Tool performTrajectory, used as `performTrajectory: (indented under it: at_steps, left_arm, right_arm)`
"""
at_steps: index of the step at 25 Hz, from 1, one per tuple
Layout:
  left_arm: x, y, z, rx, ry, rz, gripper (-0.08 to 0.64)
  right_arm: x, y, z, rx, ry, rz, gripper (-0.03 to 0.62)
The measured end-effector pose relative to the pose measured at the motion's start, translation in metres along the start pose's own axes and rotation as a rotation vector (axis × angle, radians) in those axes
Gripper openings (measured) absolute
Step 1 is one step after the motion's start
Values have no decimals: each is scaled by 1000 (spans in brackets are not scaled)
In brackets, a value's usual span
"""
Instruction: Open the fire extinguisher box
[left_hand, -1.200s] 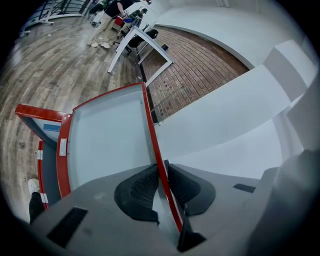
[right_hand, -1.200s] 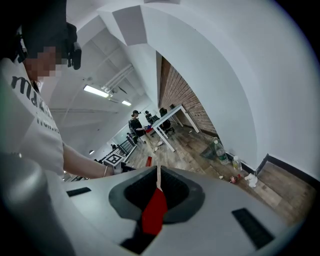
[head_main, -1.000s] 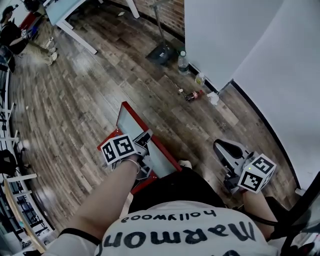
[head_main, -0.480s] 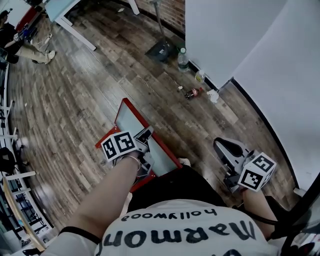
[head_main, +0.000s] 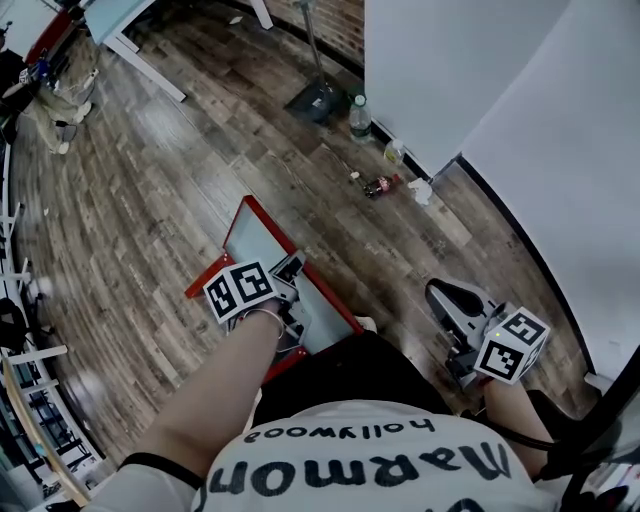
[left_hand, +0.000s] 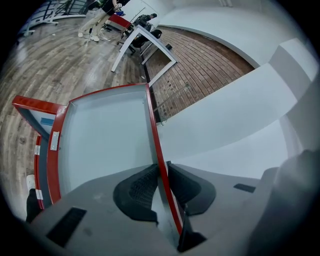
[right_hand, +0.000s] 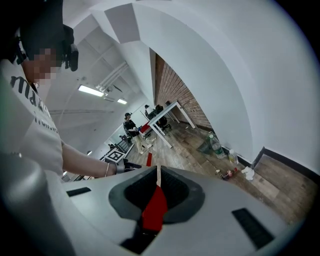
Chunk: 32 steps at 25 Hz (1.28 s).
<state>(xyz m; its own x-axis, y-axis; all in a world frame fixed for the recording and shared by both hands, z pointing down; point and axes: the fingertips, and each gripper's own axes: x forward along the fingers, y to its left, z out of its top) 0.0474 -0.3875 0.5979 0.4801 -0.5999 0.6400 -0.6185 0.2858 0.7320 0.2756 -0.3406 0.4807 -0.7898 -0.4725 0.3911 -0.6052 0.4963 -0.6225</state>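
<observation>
Since the left tool (left_hand: 161, 171) pinches the red-framed door (left_hand: 105, 135), already swung clear of the fire extinguisher box (left_hand: 35, 106), opening looks nearly done; the right tool (right_hand: 158, 174) hangs pressed together.

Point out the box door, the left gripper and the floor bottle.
box door (left_hand: 105, 140): left gripper view, its pale panel.
left gripper (left_hand: 161, 170): left gripper view, between its fingertips.
plastic bottle (head_main: 360, 118): head view, its body.

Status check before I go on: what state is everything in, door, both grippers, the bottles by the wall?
Door: swung open, red edge clamped.
Left gripper: shut on door's edge.
Right gripper: shut, apart from door; red patch between jaws, unclear what.
Clear bottle: upright.
Red-labelled bottle: lying on its side.
</observation>
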Motion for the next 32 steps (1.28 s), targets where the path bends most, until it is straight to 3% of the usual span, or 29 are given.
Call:
performTrajectory:
  at_steps: [15,23,28,32]
  left_arm:
    - [6,0,0,24,5,-6,65]
    - [5,-4,4,-12,-27,-70,66]
    - [1,-13,4,31,-12,-87,123]
    - [-2,-11,3,20,-12,-86,163]
  right_arm:
    - [-6,-1,3,-15,-22,-18,29]
    - [-8,1,2,-8,-26,-9,29]
    - [-9,7,5,-15,-36,-4,29]
    - [-12,10,2,-21,-40,-5,29]
